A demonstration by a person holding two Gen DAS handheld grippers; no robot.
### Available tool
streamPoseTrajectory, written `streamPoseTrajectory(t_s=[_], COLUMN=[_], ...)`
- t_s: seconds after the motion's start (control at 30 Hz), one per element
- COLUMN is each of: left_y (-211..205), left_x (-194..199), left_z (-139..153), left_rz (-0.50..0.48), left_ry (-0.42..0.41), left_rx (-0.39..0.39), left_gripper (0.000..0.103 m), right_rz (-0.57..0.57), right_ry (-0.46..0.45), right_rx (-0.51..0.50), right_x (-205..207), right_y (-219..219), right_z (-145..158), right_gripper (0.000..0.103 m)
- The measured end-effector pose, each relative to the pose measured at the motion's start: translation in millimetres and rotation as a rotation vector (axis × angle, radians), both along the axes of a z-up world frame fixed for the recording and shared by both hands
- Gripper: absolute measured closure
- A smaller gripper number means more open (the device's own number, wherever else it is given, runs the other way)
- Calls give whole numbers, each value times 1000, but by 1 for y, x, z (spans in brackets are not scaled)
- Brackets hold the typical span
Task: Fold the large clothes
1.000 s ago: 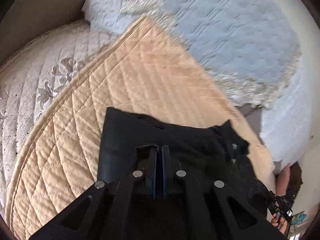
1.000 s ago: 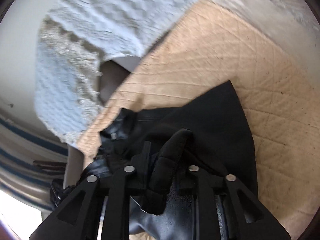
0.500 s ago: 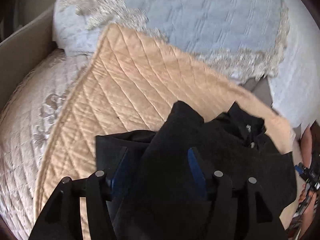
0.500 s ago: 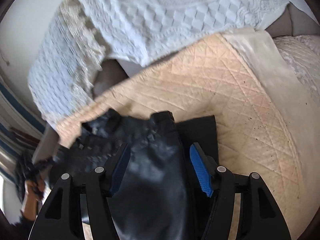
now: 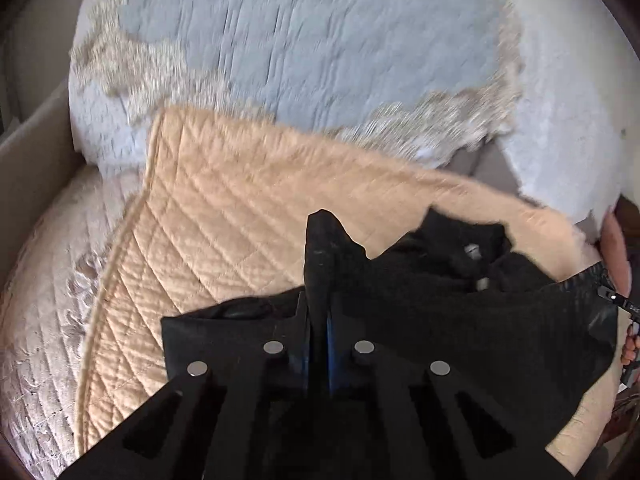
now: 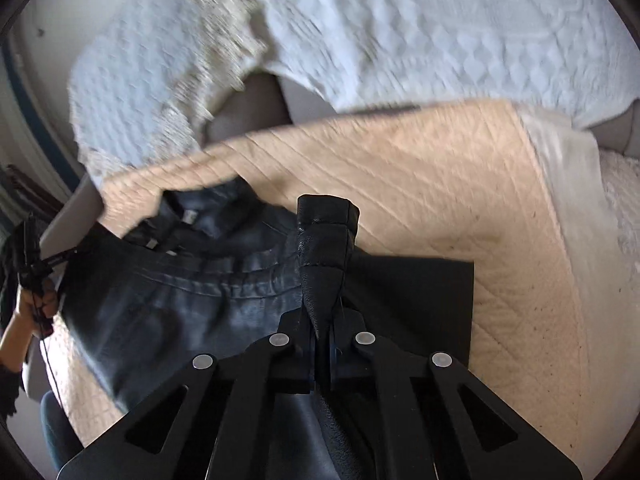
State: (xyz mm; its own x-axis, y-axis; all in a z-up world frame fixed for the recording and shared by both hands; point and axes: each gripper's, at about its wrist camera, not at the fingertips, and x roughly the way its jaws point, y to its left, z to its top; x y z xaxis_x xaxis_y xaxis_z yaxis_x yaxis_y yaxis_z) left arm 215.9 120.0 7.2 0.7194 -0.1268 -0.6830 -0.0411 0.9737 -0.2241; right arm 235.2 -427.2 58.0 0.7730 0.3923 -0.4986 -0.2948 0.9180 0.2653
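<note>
A black leather-like jacket (image 5: 460,312) lies spread on a peach quilted cover (image 5: 248,216). My left gripper (image 5: 318,320) is shut on a pinched-up fold of the jacket that sticks up between its fingers. In the right wrist view the same jacket (image 6: 180,304) shows its collar and shiny back on that peach quilted cover (image 6: 440,184). My right gripper (image 6: 322,332) is shut on a raised fold of it, a cuff-like end standing above the fingertips. The other gripper and a hand (image 6: 28,312) show at the far left edge.
A pale blue quilted bedspread with beige lace trim (image 5: 320,40) lies behind the peach cover. A cream embroidered cover (image 5: 44,280) lies at the left. In the right wrist view, white textured bedding (image 6: 440,32) fills the top and a white strip (image 6: 568,184) borders the peach cover.
Both grippers opened over the jacket half a second ago and have since closed on raised folds of it. Both views have rolled and lifted slightly.
</note>
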Motion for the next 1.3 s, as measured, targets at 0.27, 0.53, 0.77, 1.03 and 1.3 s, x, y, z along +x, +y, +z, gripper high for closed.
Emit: streamPoseTrajectory(t_s=[0.27,0.53,0.77,1.03,1.3], left_y=[4,20,24,17,-58], left_x=[-1,70,74,51,-44], left_z=[55,-56,-73,-27,-18], left_rz=[48,200,220,220,4], left_ry=[-195,73,91,65,-41], left_rx=[-28,35,39,54,24], left_gripper=[97,98,95,91,71], right_rz=[-112,-197,-211,-233,-142], right_ry=[-89,107,142,83,53], right_rx=[55,-48,-42,-16,-55], right_x=[13,108,120,68,-29], right_y=[-14,-2,-8,-11,20], right_z=[37,-35,-60,-19,-64], right_gripper=[99,99,90,79,67])
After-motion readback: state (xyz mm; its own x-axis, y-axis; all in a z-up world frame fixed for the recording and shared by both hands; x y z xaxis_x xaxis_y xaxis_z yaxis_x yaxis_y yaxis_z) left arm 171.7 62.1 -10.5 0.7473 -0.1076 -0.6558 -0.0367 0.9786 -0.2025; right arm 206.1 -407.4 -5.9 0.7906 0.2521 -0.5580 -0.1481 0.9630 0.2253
